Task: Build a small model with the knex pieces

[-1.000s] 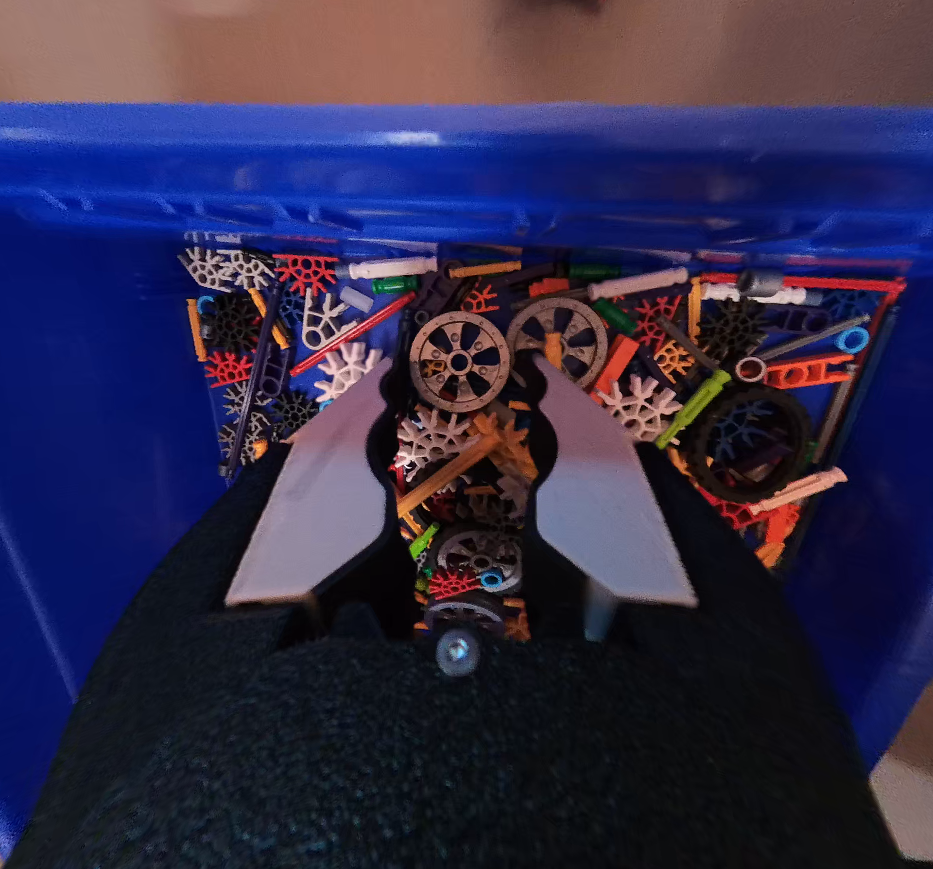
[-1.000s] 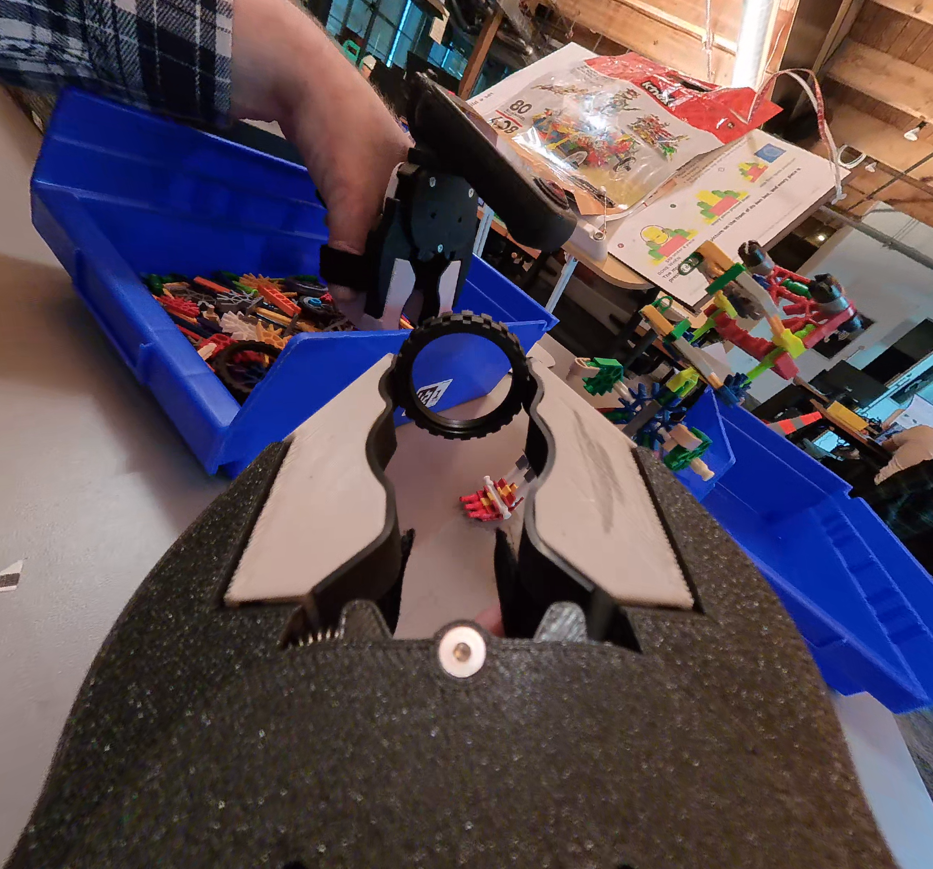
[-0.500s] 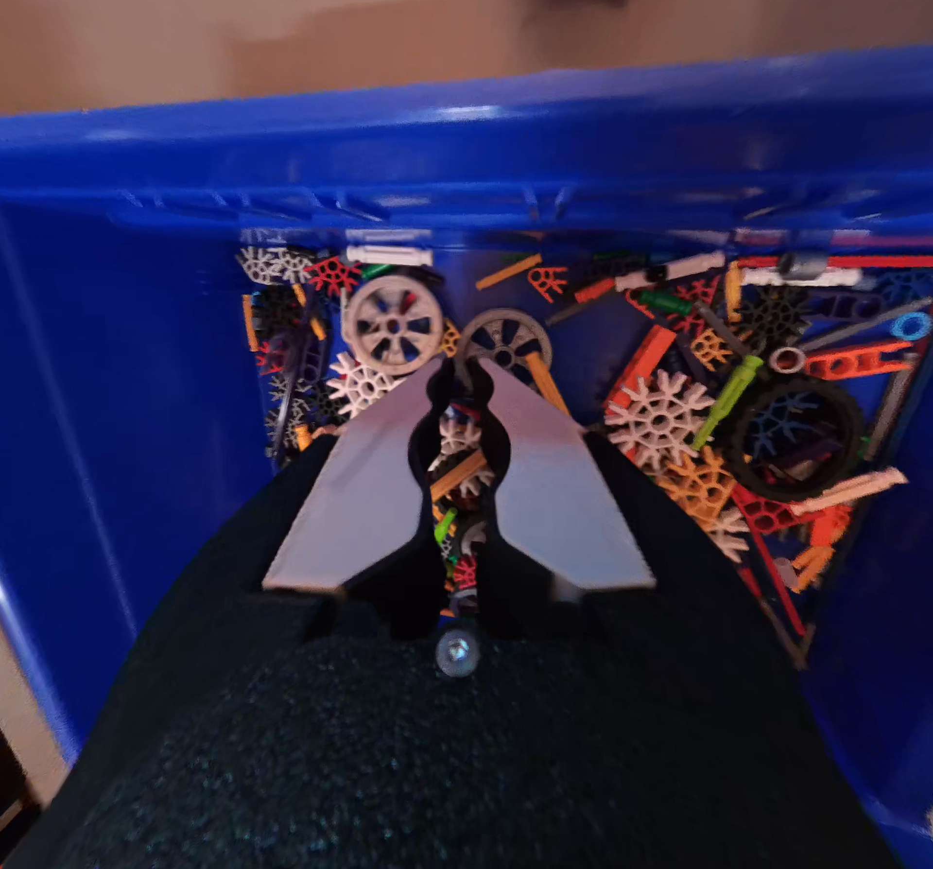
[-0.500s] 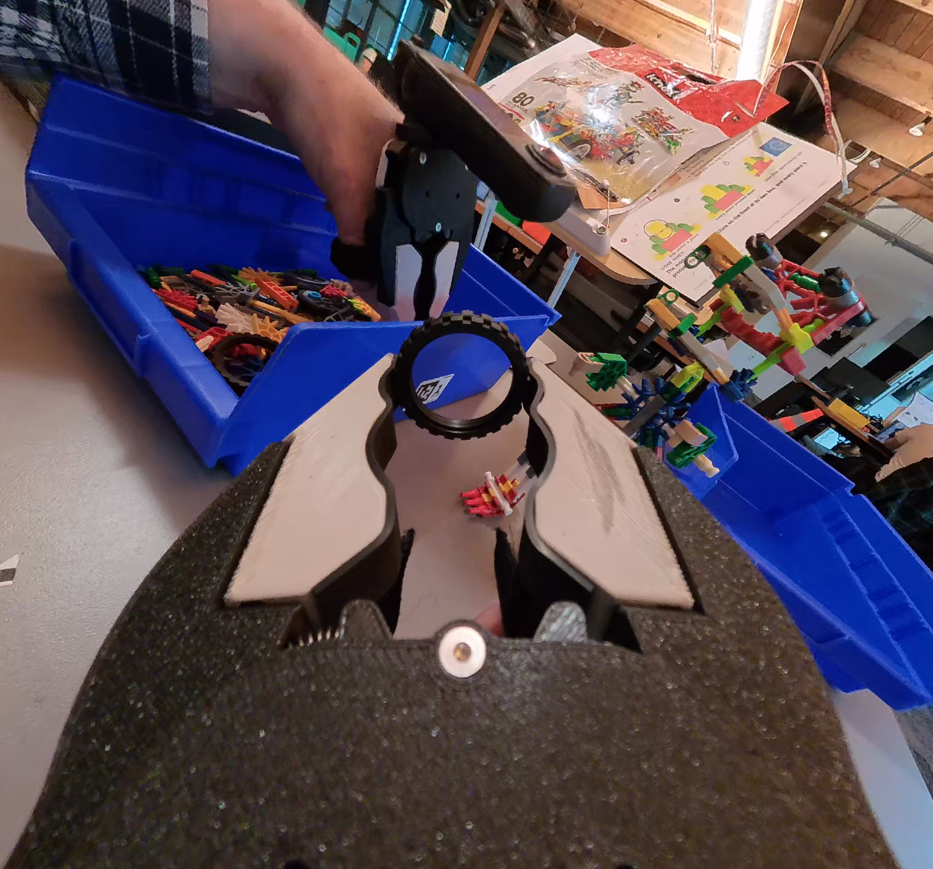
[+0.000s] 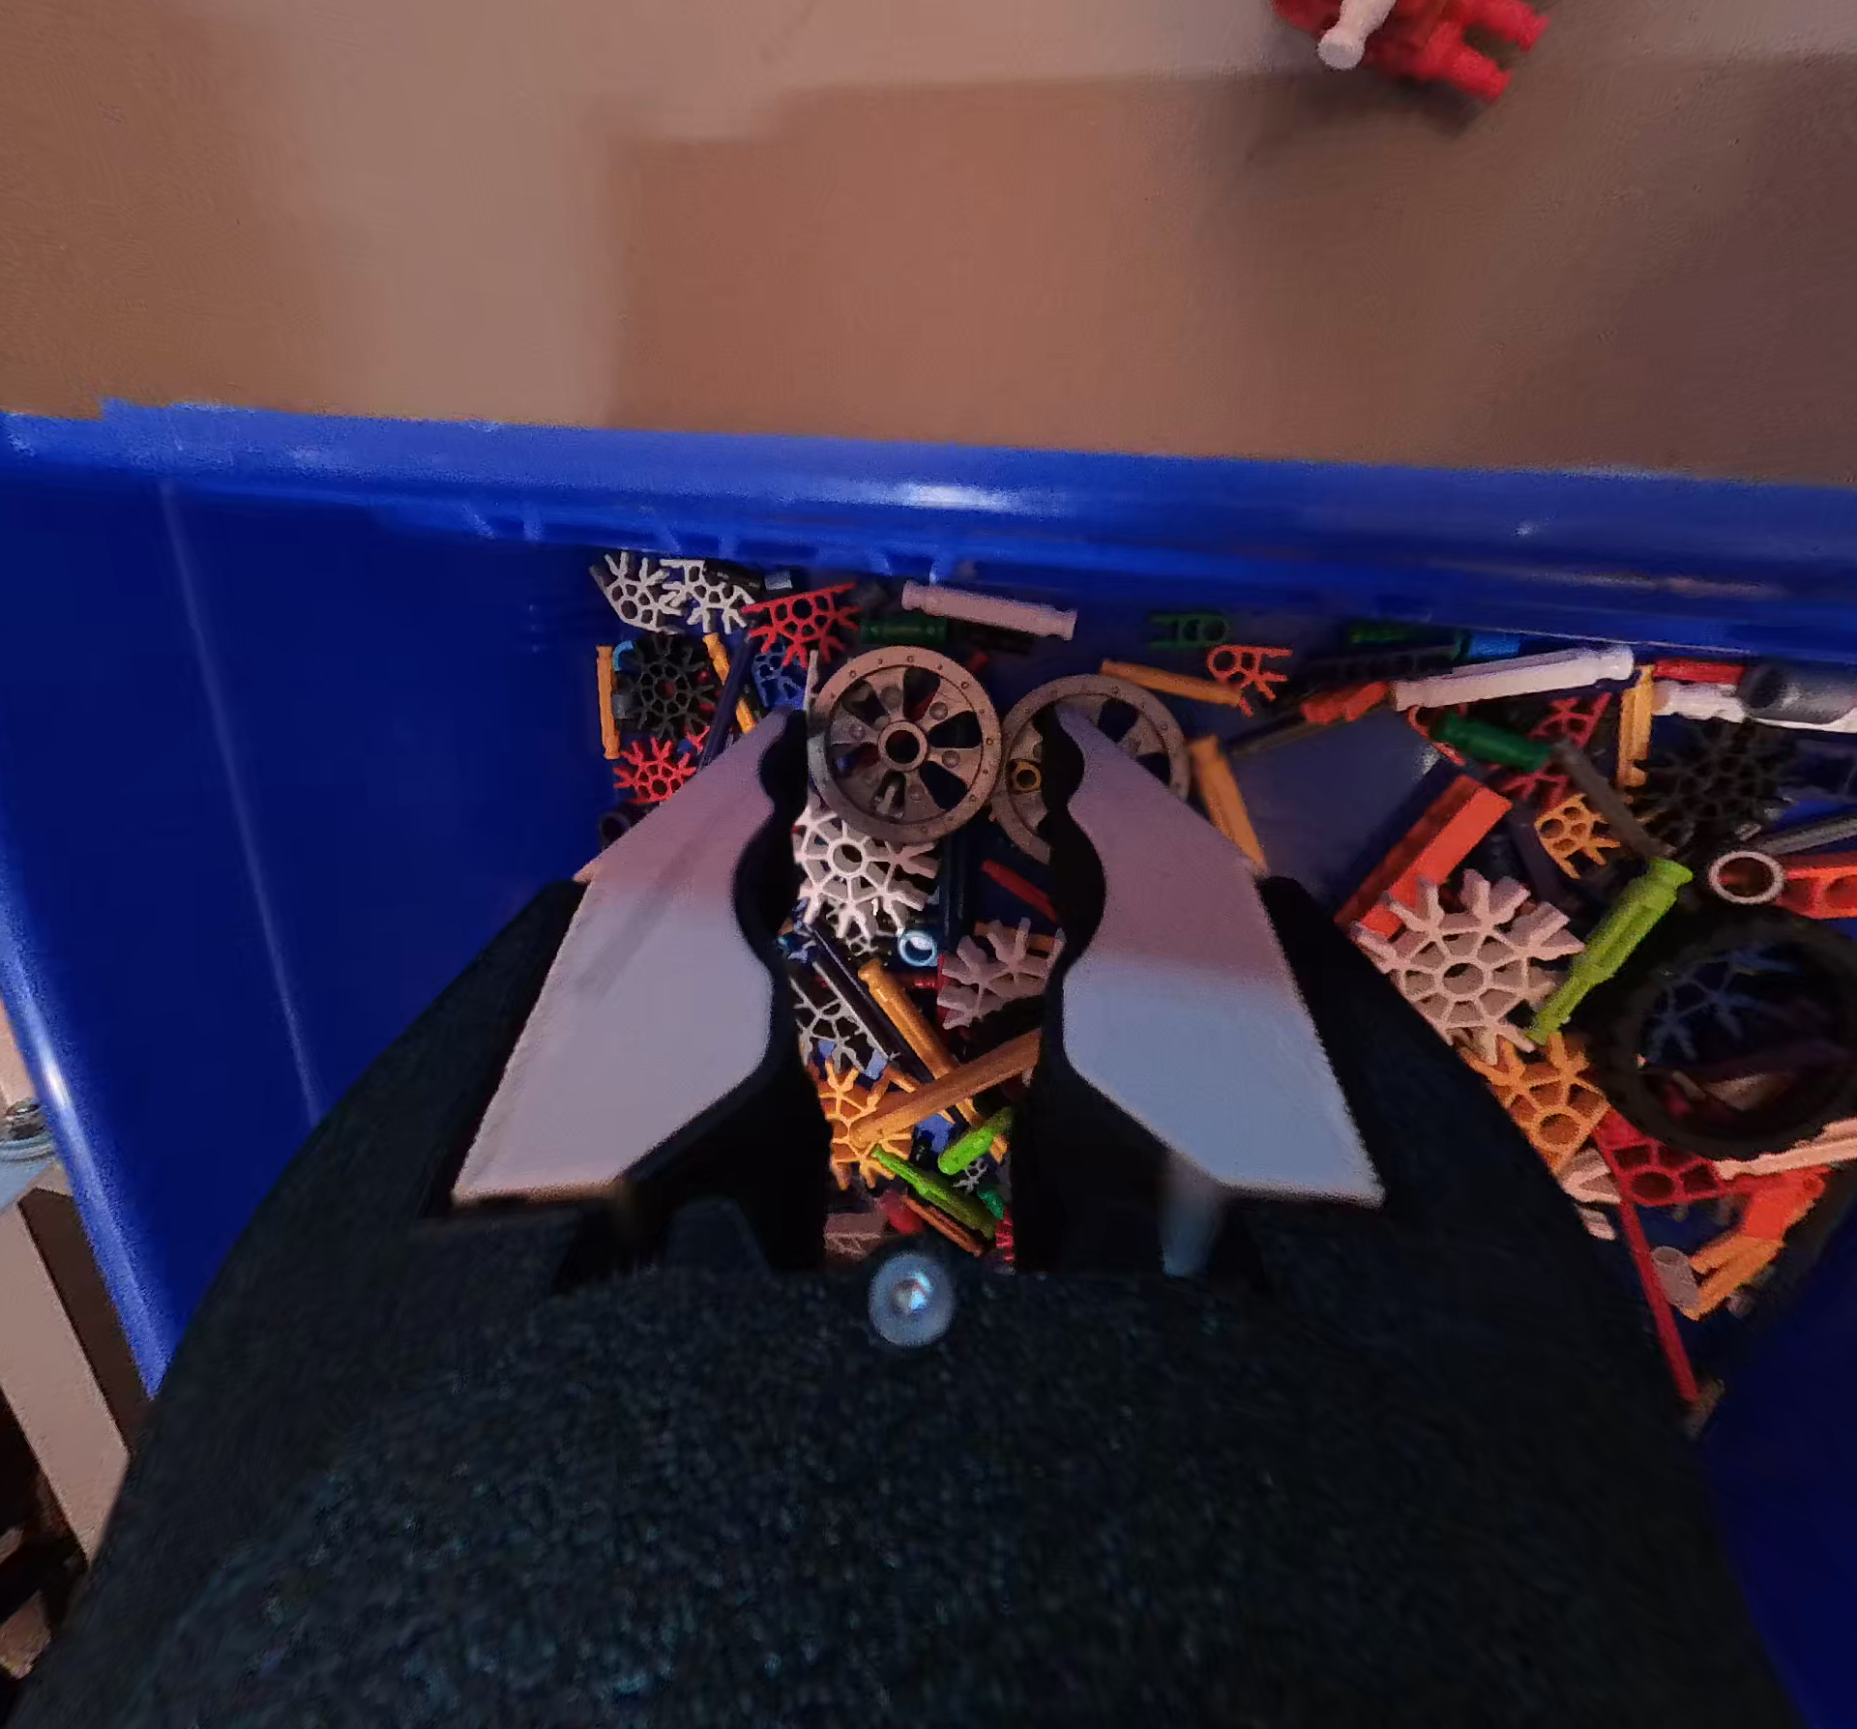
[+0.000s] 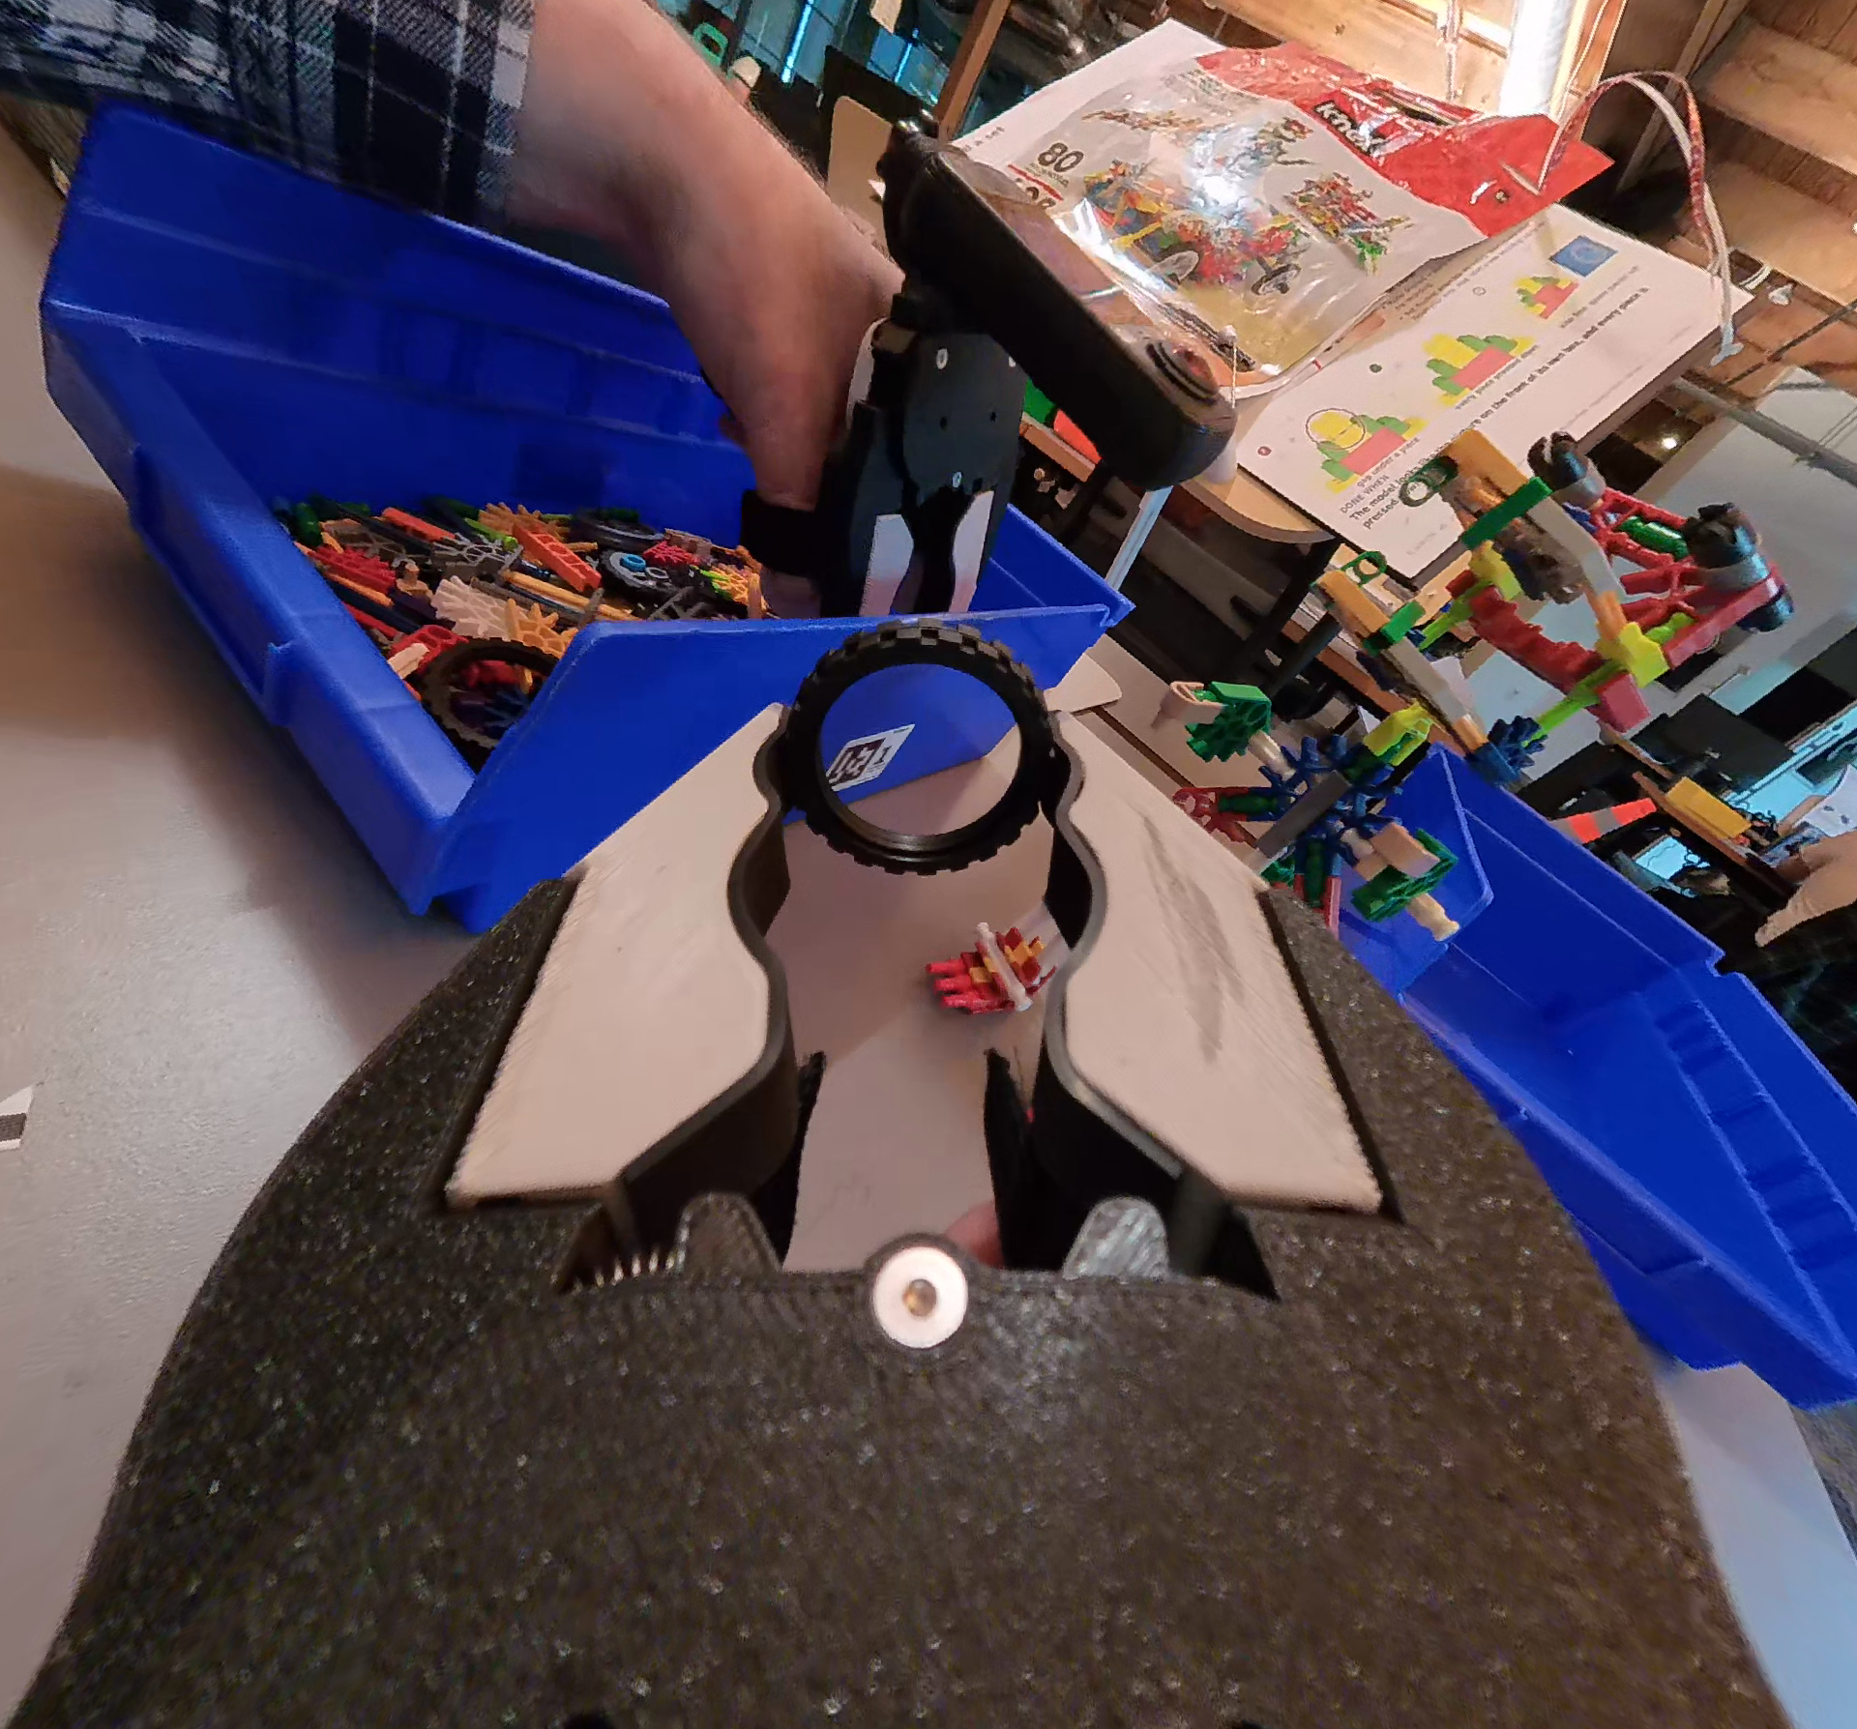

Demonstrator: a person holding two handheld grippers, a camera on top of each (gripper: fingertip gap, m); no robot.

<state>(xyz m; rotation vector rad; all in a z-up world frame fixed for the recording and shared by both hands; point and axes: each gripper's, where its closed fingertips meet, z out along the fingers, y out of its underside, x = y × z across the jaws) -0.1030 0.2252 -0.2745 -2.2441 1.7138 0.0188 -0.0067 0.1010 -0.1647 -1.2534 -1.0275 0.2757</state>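
The blue bin (image 5: pixel 904 515) of loose construction pieces sits lower in the left view than before. The left gripper (image 5: pixel 919 746) has reopened, jaws apart around a grey spoked wheel (image 5: pixel 904 744), perhaps not touching. The right gripper (image 6: pixel 919 751) stays clamped on a black tyre (image 6: pixel 919 748); a small red assembly (image 6: pixel 990 967) lies beyond.

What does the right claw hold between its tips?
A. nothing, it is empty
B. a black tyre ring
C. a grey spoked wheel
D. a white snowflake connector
B: in the right wrist view the right claw is shut on a black tyre, a hollow ring with tread, held up in front of the blue bin.
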